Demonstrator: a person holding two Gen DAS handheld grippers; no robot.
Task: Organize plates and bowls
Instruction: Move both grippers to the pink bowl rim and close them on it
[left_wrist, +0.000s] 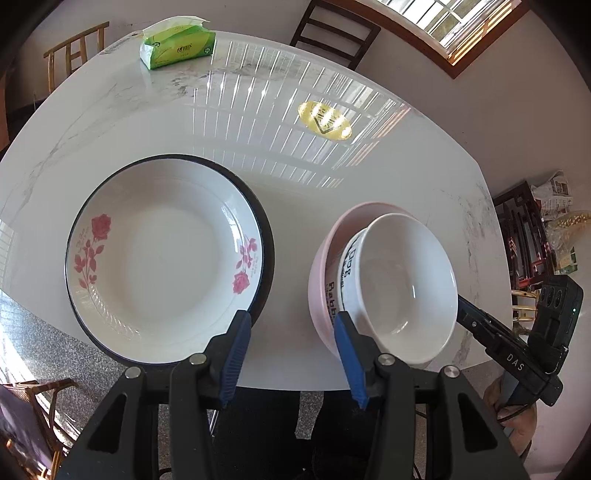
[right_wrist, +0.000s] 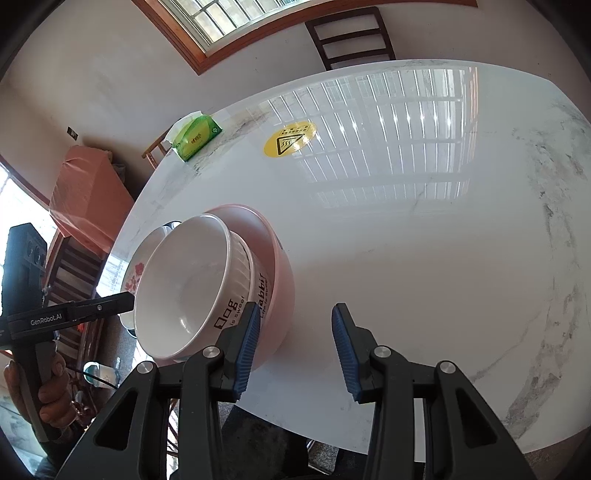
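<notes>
A white plate with pink roses (left_wrist: 166, 251) lies stacked on a dark-rimmed plate (left_wrist: 267, 258) at the left of the marble table (left_wrist: 295, 206). To its right a white bowl with black lettering (left_wrist: 402, 284) rests tilted inside a pink bowl (left_wrist: 321, 273). My left gripper (left_wrist: 293, 332) stands open over the bare strip between plate and bowls, its right finger just in front of the pink bowl's side. My right gripper (right_wrist: 295, 325) is open beside the pink bowl (right_wrist: 273, 258), left finger against its near side, bare table between the pads. The white bowl (right_wrist: 184, 288) hides most of the rose plate (right_wrist: 135, 277).
A green tissue pack (left_wrist: 177, 44) sits at the far edge and a yellow warning sticker (left_wrist: 325, 120) past the middle. Wooden chairs (left_wrist: 332, 33) stand around the table. The near table edge runs right under both grippers. The right gripper's body (left_wrist: 509, 350) is close to the white bowl's right rim.
</notes>
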